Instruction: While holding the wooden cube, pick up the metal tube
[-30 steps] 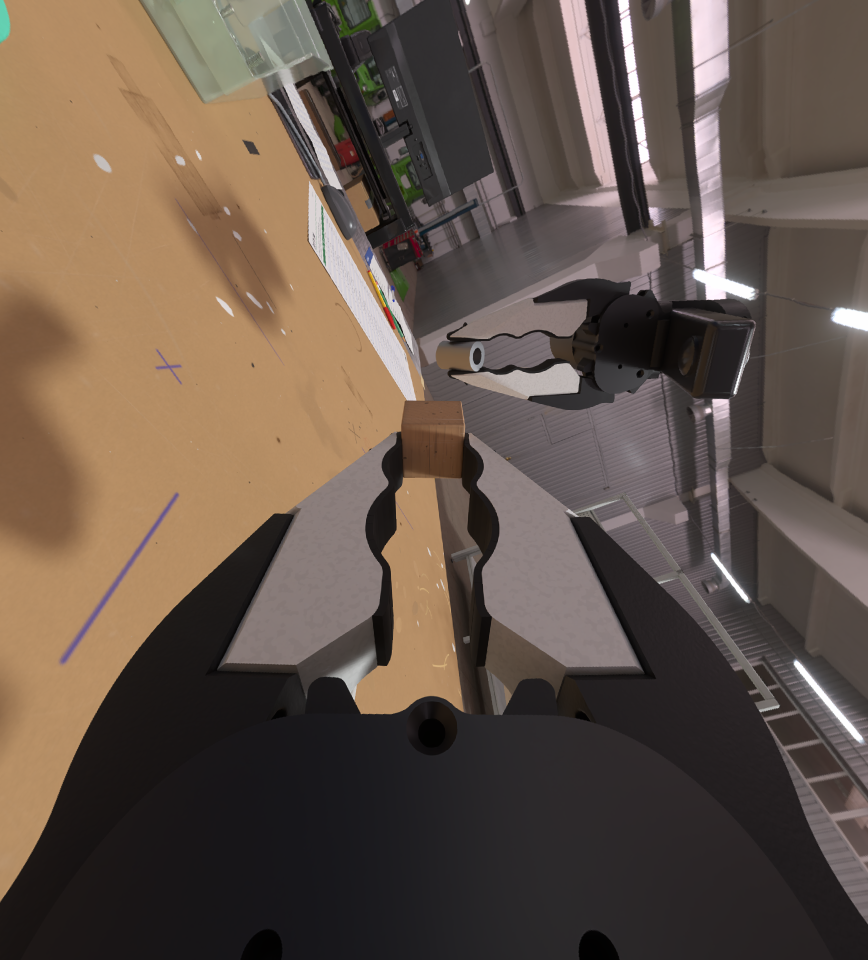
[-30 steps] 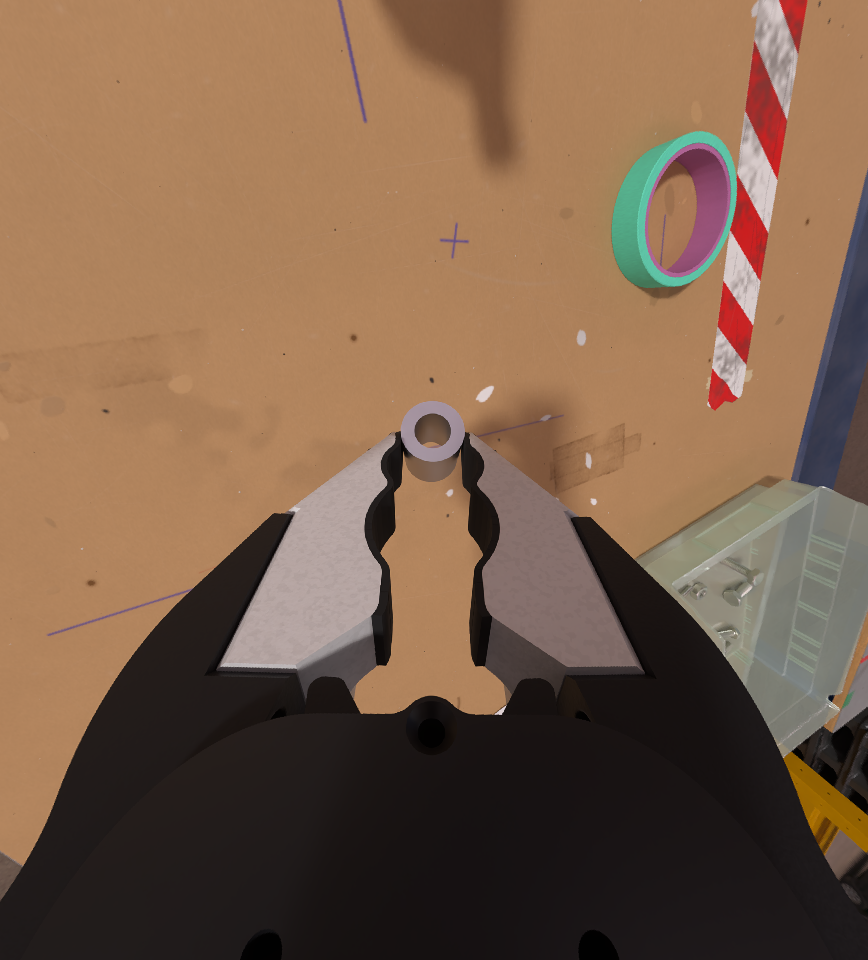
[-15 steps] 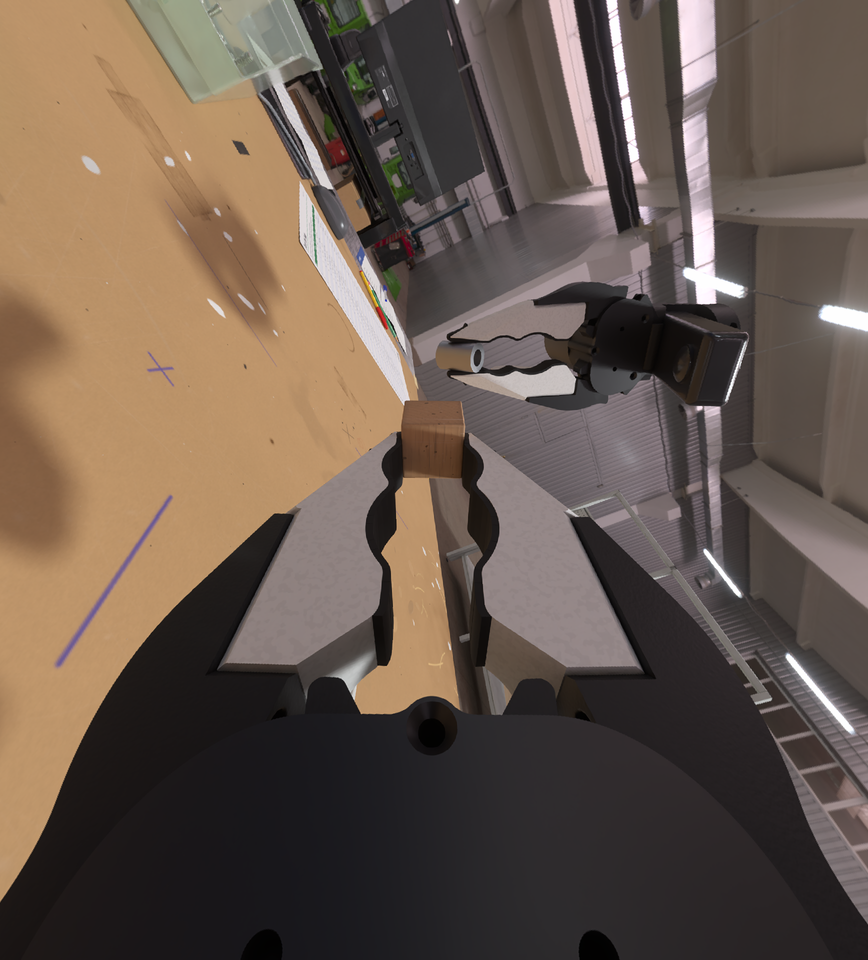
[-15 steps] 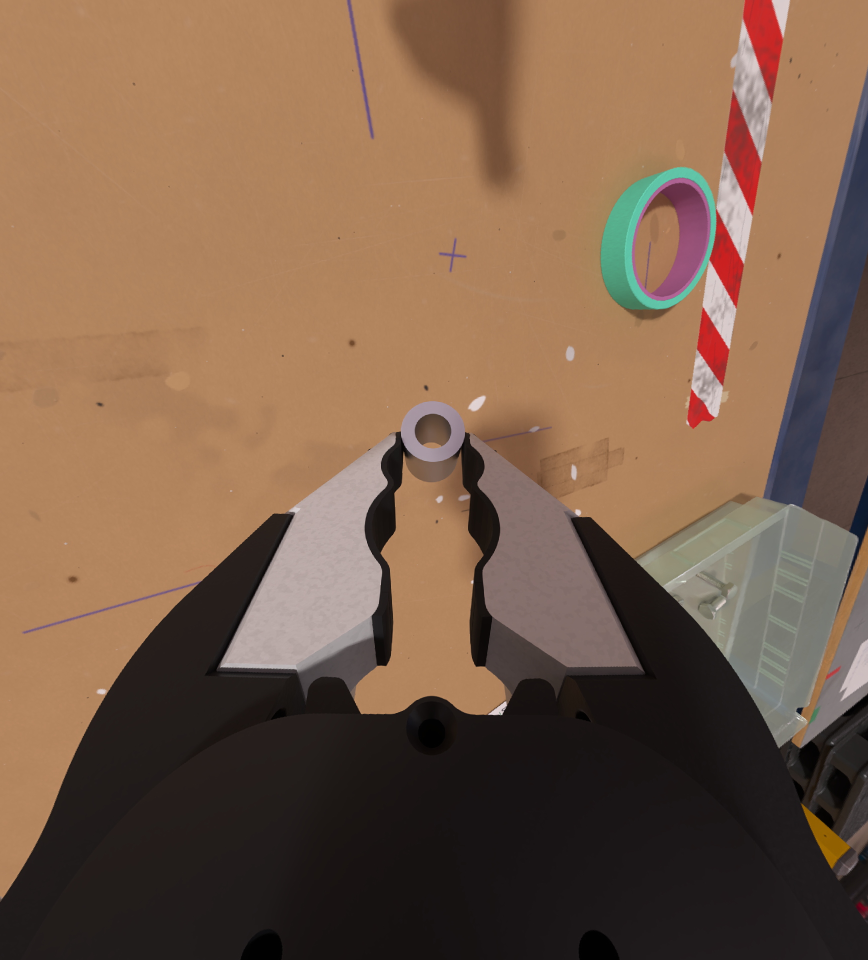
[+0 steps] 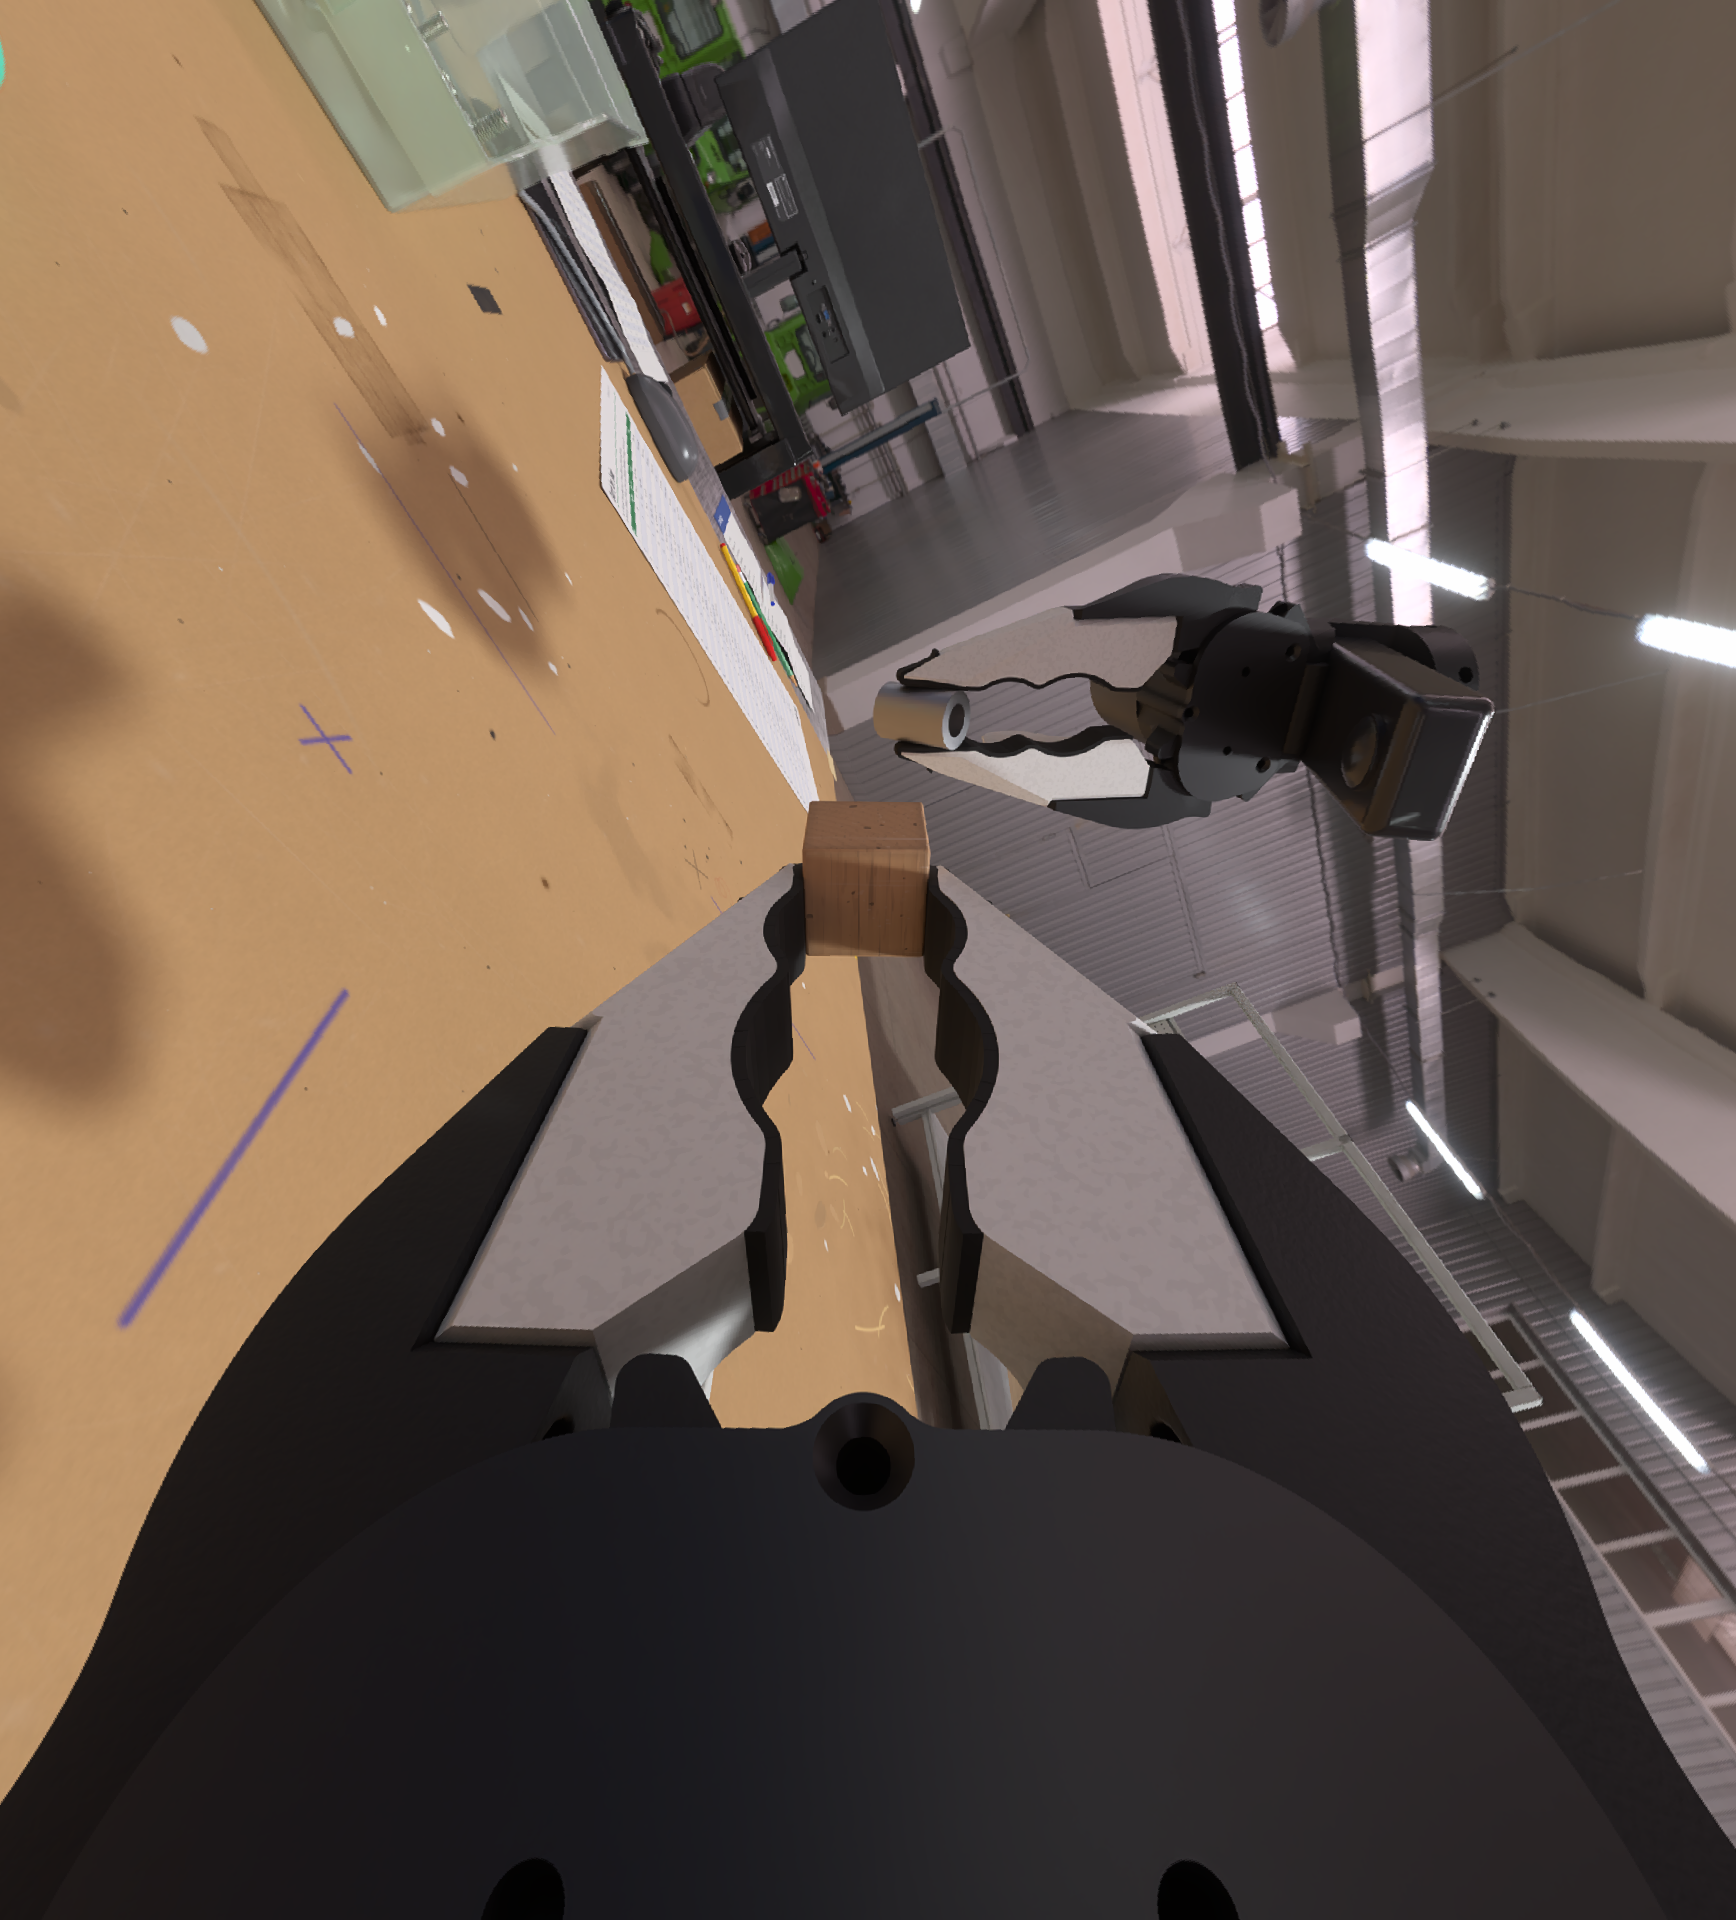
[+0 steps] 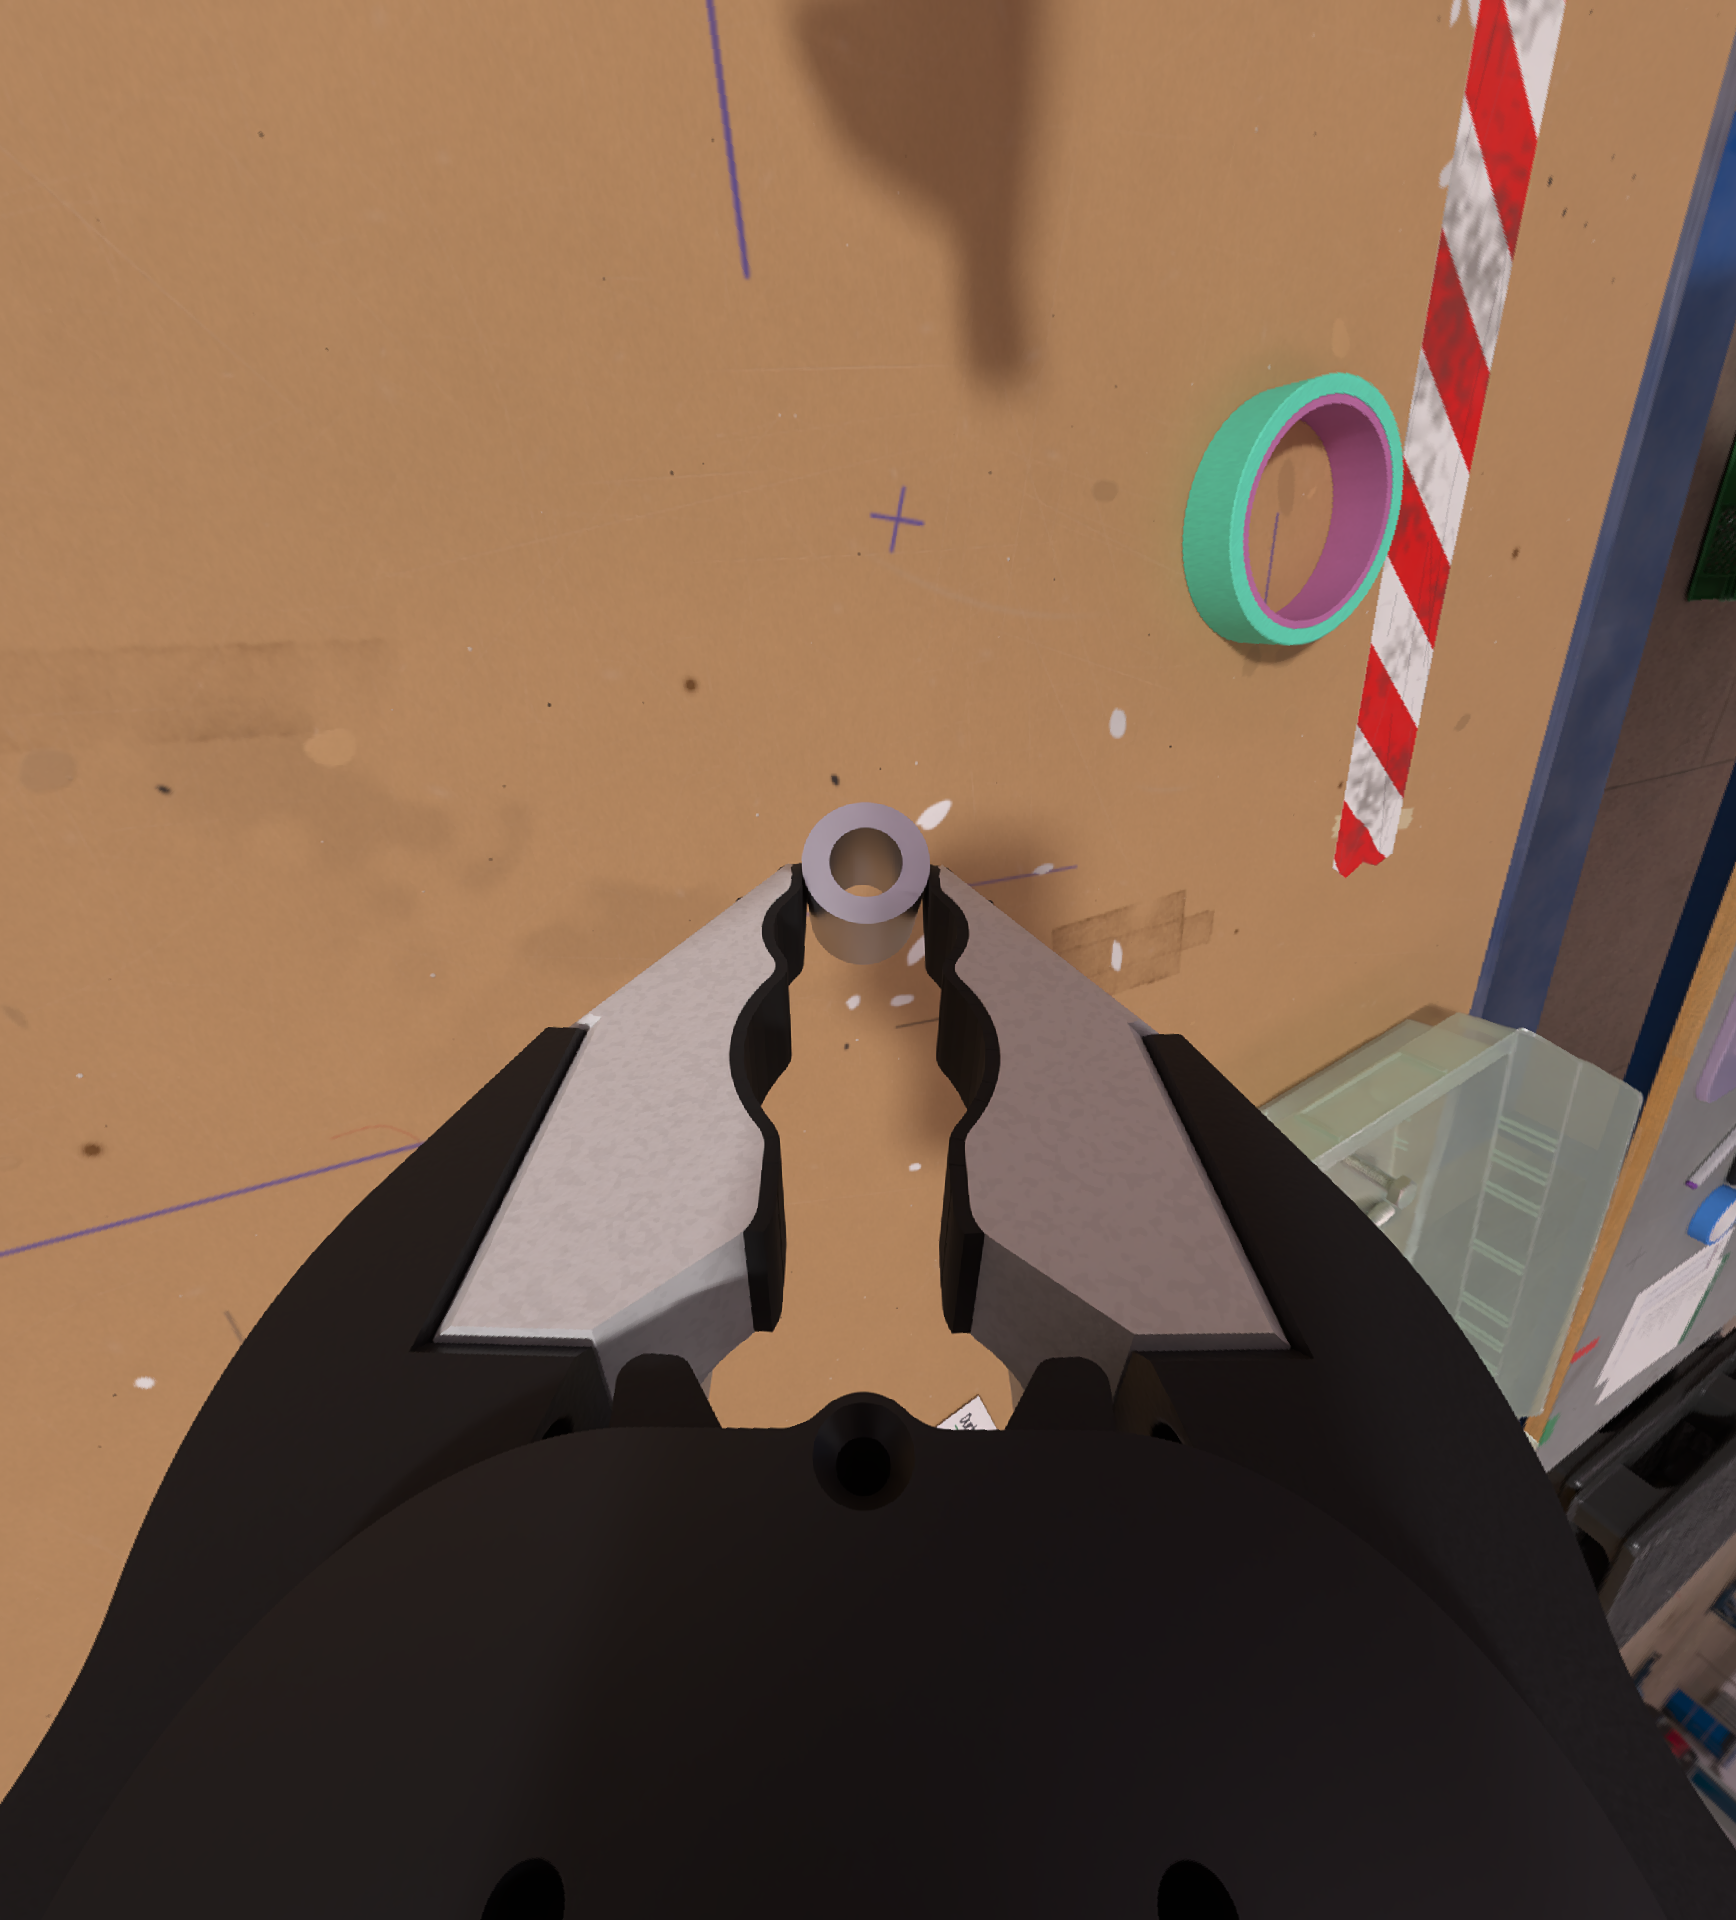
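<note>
My left gripper (image 5: 864,904) is shut on the wooden cube (image 5: 864,883), a small light-brown block held between its fingertips, above the brown tabletop (image 5: 168,727). My right gripper (image 6: 864,894) is shut on the metal tube (image 6: 864,878), a short grey hollow cylinder seen end-on, held well above the table (image 6: 324,416). In the left wrist view the right gripper (image 5: 921,717) floats off the table with the tube (image 5: 921,717) crosswise at its tips, just beyond and right of the cube.
A green tape roll with a purple inside (image 6: 1290,509) lies on the table by a red-and-white striped strip (image 6: 1435,447). A clear plastic bin (image 6: 1466,1174) stands near the table's blue edge (image 6: 1612,623); it also shows in the left wrist view (image 5: 448,94).
The right gripper has risen farther from the table with the tube; the tape roll and bin look smaller and shifted left. The left gripper still holds the cube, its view slightly shifted.
</note>
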`<action>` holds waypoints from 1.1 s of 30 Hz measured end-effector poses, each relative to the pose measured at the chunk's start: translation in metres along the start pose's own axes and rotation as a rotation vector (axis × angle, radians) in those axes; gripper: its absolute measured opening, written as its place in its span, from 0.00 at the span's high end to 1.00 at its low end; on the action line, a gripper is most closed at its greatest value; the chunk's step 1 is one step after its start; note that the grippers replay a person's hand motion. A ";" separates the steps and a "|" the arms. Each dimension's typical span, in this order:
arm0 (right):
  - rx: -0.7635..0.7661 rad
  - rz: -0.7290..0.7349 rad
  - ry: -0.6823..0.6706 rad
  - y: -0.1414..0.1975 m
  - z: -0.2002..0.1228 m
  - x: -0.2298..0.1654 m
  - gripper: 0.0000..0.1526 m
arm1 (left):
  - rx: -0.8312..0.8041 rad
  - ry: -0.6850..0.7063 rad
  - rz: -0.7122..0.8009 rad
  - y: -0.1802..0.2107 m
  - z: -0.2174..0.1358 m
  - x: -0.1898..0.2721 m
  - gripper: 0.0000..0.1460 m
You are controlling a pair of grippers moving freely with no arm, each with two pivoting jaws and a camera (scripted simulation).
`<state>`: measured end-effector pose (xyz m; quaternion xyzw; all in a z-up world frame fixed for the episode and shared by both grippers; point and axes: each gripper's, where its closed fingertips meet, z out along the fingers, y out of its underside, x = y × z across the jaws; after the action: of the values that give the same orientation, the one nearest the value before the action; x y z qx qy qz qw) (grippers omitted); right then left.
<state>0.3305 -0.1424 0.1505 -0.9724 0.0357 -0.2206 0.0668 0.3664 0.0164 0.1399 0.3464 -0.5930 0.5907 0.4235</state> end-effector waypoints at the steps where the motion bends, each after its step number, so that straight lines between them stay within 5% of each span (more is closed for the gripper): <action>1: 0.000 -0.004 -0.001 0.000 0.000 0.000 0.86 | -0.002 -0.001 0.000 0.000 0.000 0.000 0.85; 33: -0.021 0.057 -0.031 0.004 0.001 -0.003 0.86 | -0.004 -0.023 0.031 0.001 0.003 0.002 0.85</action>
<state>0.3285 -0.1464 0.1474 -0.9749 0.0647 -0.2032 0.0634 0.3642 0.0139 0.1413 0.3432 -0.6044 0.5918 0.4083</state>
